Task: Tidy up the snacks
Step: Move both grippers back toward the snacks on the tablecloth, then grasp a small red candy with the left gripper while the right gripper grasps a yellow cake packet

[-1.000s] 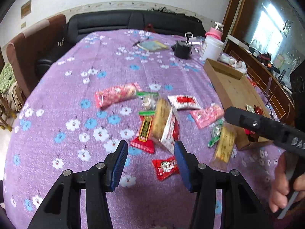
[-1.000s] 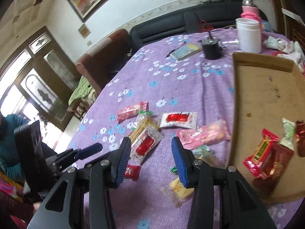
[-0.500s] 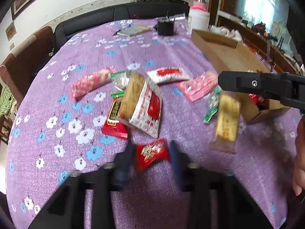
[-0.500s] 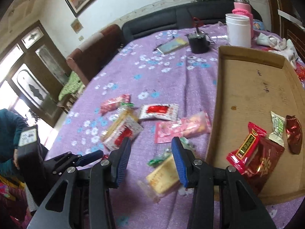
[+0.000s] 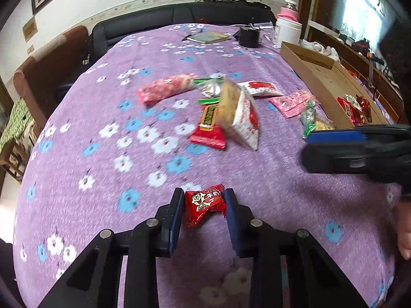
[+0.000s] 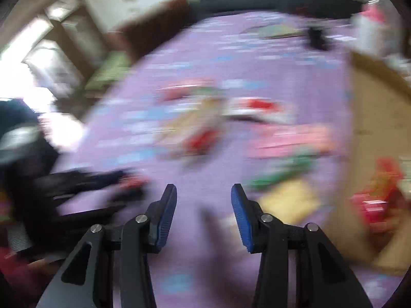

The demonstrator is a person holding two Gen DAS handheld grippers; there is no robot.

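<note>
My left gripper (image 5: 204, 205) is shut on a small red candy packet (image 5: 204, 203) and holds it just above the purple flowered cloth (image 5: 102, 154). Several snack packets lie beyond it: a pink one (image 5: 164, 91), a red and green bar (image 5: 209, 125), a white and red bag (image 5: 244, 118), another pink one (image 5: 292, 102). The cardboard tray (image 5: 316, 77) at the right holds a few red snacks (image 5: 355, 109). My right gripper (image 6: 203, 200) is open and empty above the cloth; its view is badly blurred. It also shows in the left wrist view (image 5: 334, 148).
A white jar (image 5: 287, 32), a black cup (image 5: 248, 36) and a notebook (image 5: 208, 37) stand at the table's far end. A black sofa (image 5: 179, 18) and a brown chair (image 5: 48, 61) lie beyond the table. A yellow packet (image 6: 287, 197) lies near the right gripper.
My left gripper has closed on the small red candy packet and lifted it a little. My right gripper has swung left, which blurs its view.
</note>
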